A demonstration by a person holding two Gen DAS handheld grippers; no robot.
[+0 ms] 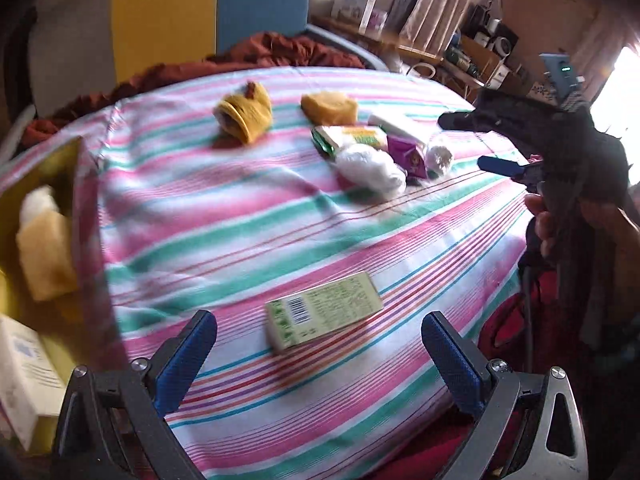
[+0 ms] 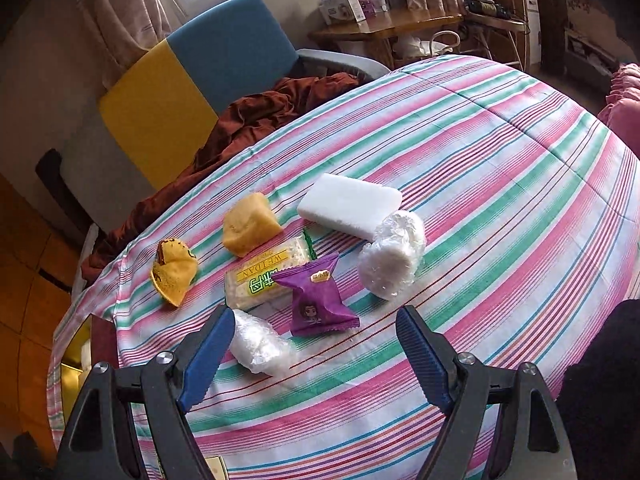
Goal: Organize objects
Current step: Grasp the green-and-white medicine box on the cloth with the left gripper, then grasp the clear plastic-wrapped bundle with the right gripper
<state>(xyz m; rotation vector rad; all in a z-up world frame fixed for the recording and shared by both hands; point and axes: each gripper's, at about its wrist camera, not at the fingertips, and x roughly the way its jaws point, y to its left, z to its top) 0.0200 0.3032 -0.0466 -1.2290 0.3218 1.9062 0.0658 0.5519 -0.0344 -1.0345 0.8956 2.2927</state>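
Wide bare striped cloth across the right of the right-wrist frame; left of centre, purple packet, wrapped white roll and white block crowd together.

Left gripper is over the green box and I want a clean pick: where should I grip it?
Grip the green box across its short width, on the two long sides, coming straight down. It lies flat, broad face up, angled between the open jaws of the left gripper, so roll the wrist to match.
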